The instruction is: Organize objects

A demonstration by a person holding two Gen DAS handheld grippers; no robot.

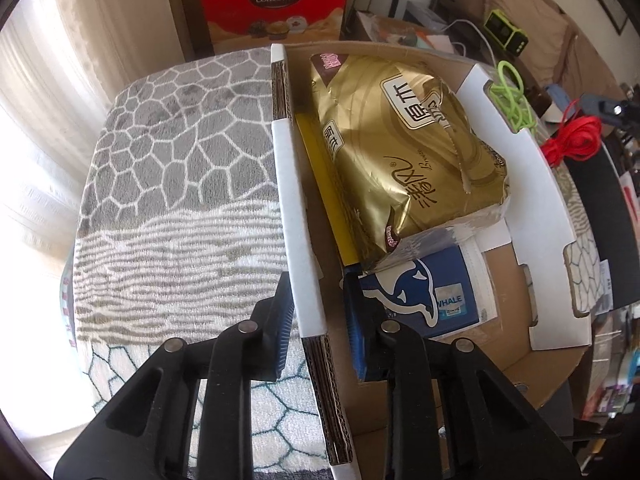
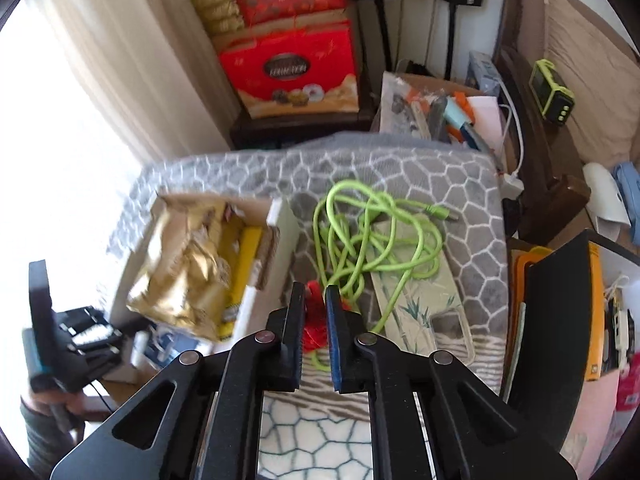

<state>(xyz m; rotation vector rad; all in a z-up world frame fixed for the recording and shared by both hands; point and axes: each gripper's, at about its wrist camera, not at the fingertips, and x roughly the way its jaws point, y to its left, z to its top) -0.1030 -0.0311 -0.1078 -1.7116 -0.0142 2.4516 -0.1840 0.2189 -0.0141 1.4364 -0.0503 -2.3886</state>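
Observation:
A cardboard box (image 1: 520,280) lies on a grey patterned blanket (image 1: 172,168). It holds a gold foil packet (image 1: 400,152), a yellow box (image 1: 328,184) and a blue whale-print box (image 1: 432,296). My left gripper (image 1: 318,312) is shut on the box's white left flap (image 1: 296,232). In the right wrist view the box (image 2: 276,216) is at the left. My right gripper (image 2: 314,312) is shut on a red cord bundle (image 2: 314,332) and holds it above the blanket. A green cable (image 2: 376,236) lies tangled on a bamboo-print board (image 2: 416,292). The red bundle (image 1: 576,140) also shows in the left wrist view.
Red gift boxes (image 2: 292,76) stand behind the blanket by the curtain. A tray of pens and tools (image 2: 440,112) sits at the back. A green-framed device (image 2: 550,92) rests on a brown cushion. Folders and a black case (image 2: 560,320) stand at the right.

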